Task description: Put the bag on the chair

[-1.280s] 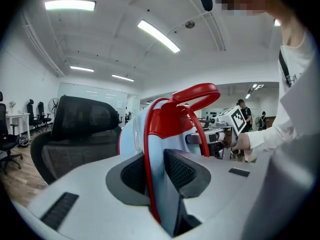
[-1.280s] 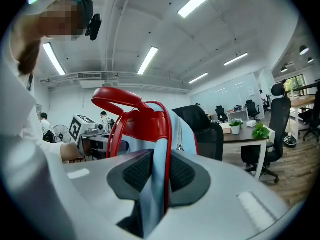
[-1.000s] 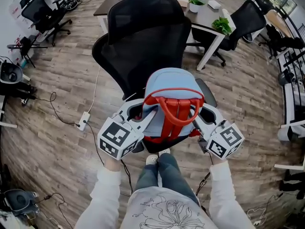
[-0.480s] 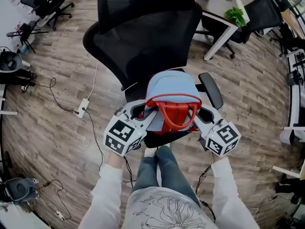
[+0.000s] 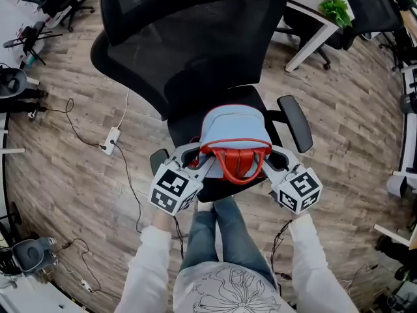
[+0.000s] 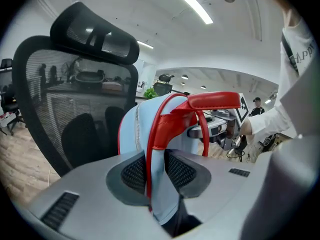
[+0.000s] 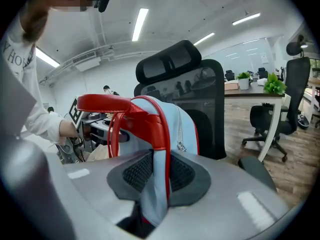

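A light blue bag (image 5: 234,130) with red handles (image 5: 236,163) hangs between my two grippers, over the seat of a black mesh office chair (image 5: 189,51). My left gripper (image 5: 201,162) is shut on the bag's left edge, and the right gripper (image 5: 269,161) is shut on its right edge. In the left gripper view the blue fabric and red trim of the bag (image 6: 150,129) are pinched between the pads, with the chair (image 6: 60,99) behind. The right gripper view shows the bag (image 7: 175,129) clamped the same way in front of the chair (image 7: 200,89). The bag hides most of the seat.
The chair's right armrest (image 5: 294,122) sticks out beside the bag. A white power strip (image 5: 112,137) and cables lie on the wood floor at left. A white-legged desk with a plant (image 5: 335,8) stands at the back right. My legs (image 5: 215,233) are just before the seat.
The chair has come closer in the head view. Both grippers have carried the bag forward, so it now sits over the seat near the backrest. Both grips are unchanged.
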### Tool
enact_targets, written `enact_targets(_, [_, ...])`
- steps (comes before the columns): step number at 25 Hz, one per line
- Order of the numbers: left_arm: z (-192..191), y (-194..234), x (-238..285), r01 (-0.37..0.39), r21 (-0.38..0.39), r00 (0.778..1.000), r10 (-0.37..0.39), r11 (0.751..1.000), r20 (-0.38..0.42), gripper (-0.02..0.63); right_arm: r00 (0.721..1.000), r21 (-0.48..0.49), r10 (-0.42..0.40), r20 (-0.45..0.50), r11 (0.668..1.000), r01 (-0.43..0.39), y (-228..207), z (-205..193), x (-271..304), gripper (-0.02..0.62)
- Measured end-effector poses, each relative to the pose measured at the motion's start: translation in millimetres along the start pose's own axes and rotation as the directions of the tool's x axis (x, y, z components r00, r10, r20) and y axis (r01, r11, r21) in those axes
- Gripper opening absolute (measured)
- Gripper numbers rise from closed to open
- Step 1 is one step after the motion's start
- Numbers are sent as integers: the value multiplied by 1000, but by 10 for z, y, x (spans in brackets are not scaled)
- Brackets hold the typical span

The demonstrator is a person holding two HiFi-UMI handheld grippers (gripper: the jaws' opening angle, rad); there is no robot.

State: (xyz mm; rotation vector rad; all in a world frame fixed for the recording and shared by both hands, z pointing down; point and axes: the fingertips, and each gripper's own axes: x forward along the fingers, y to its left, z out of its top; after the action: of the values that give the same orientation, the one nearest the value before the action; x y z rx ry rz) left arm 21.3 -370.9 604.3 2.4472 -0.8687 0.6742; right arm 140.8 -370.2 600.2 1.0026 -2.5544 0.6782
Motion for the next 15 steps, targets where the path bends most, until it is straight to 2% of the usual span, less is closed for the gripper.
enact_targets(15, [-645, 225, 608, -34, 0, 989, 33, 999, -145, 97, 989, -16, 1, -147, 1000, -4, -410, -748, 414, 87])
